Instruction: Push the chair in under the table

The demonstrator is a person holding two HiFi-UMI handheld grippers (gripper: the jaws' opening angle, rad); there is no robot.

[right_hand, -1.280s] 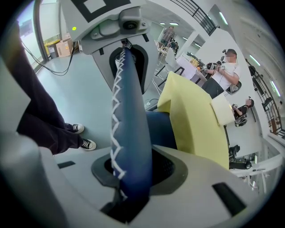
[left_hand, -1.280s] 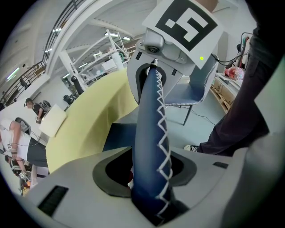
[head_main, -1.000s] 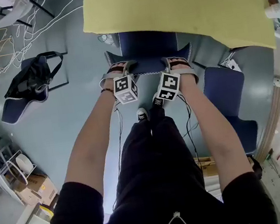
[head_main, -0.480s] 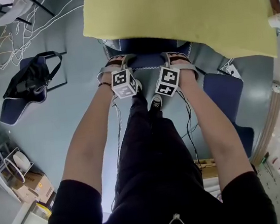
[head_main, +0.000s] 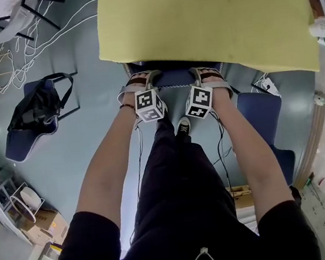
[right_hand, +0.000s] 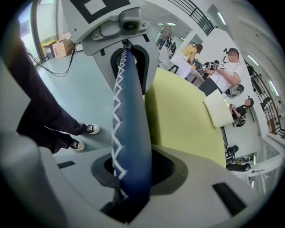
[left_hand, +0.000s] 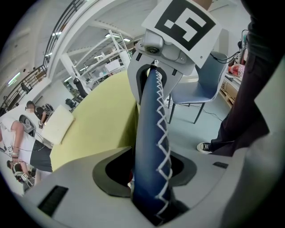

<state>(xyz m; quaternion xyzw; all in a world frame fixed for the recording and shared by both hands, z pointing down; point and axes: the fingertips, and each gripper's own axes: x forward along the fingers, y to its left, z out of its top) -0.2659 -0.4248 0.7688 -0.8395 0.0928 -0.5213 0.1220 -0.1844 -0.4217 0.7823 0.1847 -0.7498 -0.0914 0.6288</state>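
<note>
The blue chair (head_main: 174, 77) stood with its seat hidden beneath the yellow table (head_main: 207, 19), and only its white-stitched backrest showed at the table's near edge. The left gripper (head_main: 143, 80) had its jaws partly closed and clamped across the backrest's top edge near one end. The padded edge ran up between them in the left gripper view. The right gripper (head_main: 208, 74) gripped the same edge near the other end, its jaws likewise partly closed with the padding pressed between them. The two grippers stood side by side, apart from each other, both angled steeply downward. Each showed at the far end of the backrest in the other's view. As for containers, a black bag (head_main: 40, 94) lay on a second blue chair (head_main: 18, 138) well off to the left; what it held could not be told. A cardboard box (head_main: 44, 222) sat on the floor at lower left, its contents also unclear. A third blue chair (head_main: 262, 113) stood just right of the person's right arm, near the table's corner. The floor (head_main: 88, 148) was smooth grey-blue, and white cables (head_main: 37, 36) trailed across it at upper left. The tabletop's visible part was plain yellow. In the right gripper view, people (right_hand: 225, 71) stood beyond the table in a bright, white hall
</note>
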